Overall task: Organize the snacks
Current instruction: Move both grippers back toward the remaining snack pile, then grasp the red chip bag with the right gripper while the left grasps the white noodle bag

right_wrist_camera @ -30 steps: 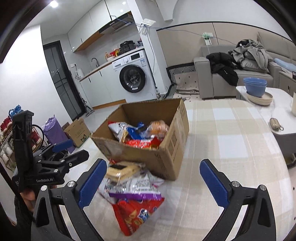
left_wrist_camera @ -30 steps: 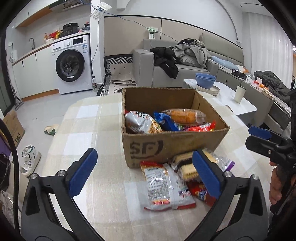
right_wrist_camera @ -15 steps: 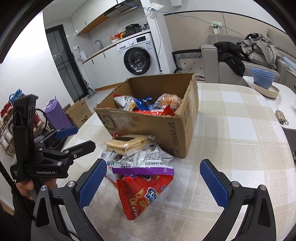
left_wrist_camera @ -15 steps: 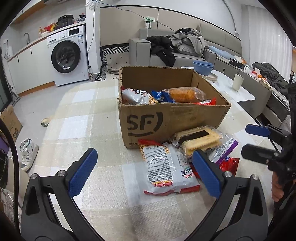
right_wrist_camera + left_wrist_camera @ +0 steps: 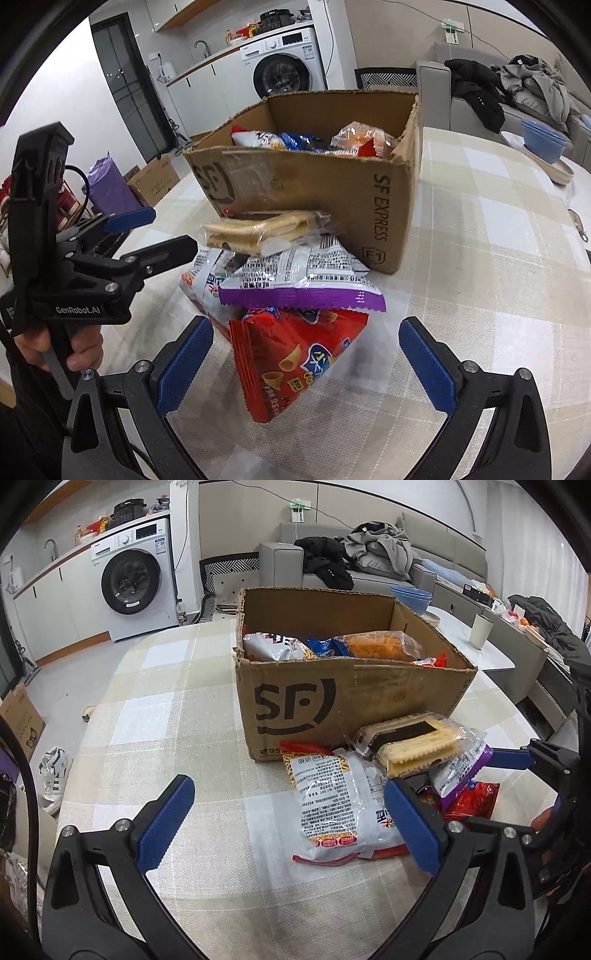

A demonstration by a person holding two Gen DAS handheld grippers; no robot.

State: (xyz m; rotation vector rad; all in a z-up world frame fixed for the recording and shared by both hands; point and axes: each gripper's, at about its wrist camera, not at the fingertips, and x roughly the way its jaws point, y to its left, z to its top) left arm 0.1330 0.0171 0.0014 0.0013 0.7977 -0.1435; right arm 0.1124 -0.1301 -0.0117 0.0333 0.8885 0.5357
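Right wrist: both grippers, right and left, spread wide, holding nothing; 4 packets piled against box near table's front edge.

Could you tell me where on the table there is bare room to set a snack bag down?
The checked cloth left of the cardboard box is bare out to the table edge, and so is the stretch right of the box toward the blue bowls. It is crowded in front of the box, where the cracker pack, white bag and red bag overlap.

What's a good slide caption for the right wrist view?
Open right gripper nears red chip bag under a snack pile beside the box.
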